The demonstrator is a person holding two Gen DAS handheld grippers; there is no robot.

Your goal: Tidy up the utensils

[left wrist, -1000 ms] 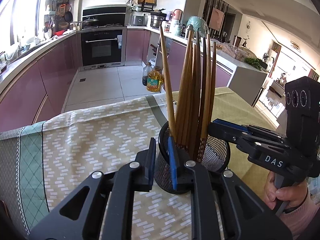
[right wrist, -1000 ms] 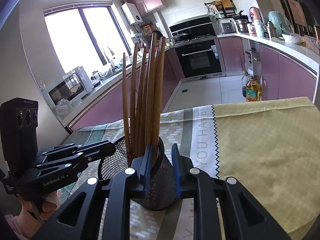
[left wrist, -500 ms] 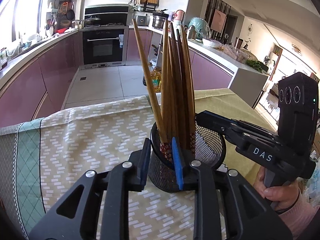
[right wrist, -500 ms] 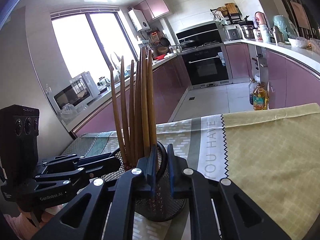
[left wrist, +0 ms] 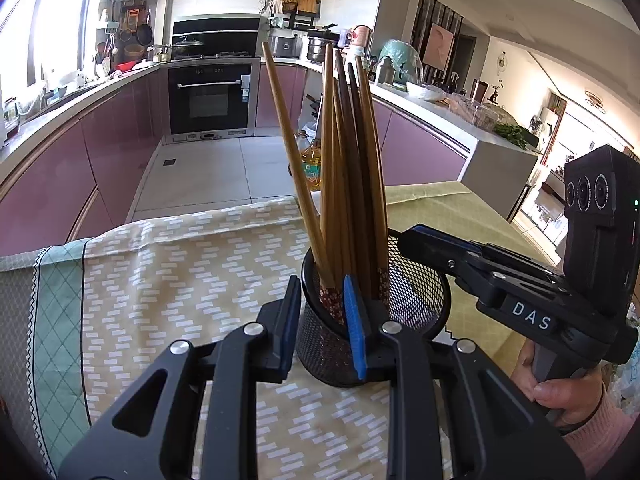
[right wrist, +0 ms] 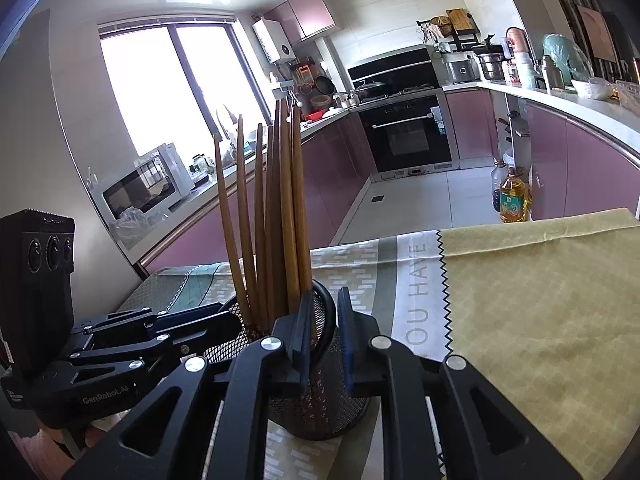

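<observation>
A black mesh utensil holder stands upright on the table and holds several wooden chopsticks, tips up. My left gripper straddles the holder's near rim, one finger outside and one inside, with a gap left at the wall. My right gripper is shut on the holder's rim from the opposite side; the holder and chopsticks fill that view's centre. Each gripper shows in the other's view: the right one and the left one.
The table has a patterned tablecloth and a yellow-green cloth beside it. The table's far edge drops to the kitchen floor, where an oil bottle stands. Cabinets and an oven lie beyond.
The holder and chopsticks went from tilted to upright and shifted slightly left in the left view. The right gripper's fingers closed tighter on the rim.
</observation>
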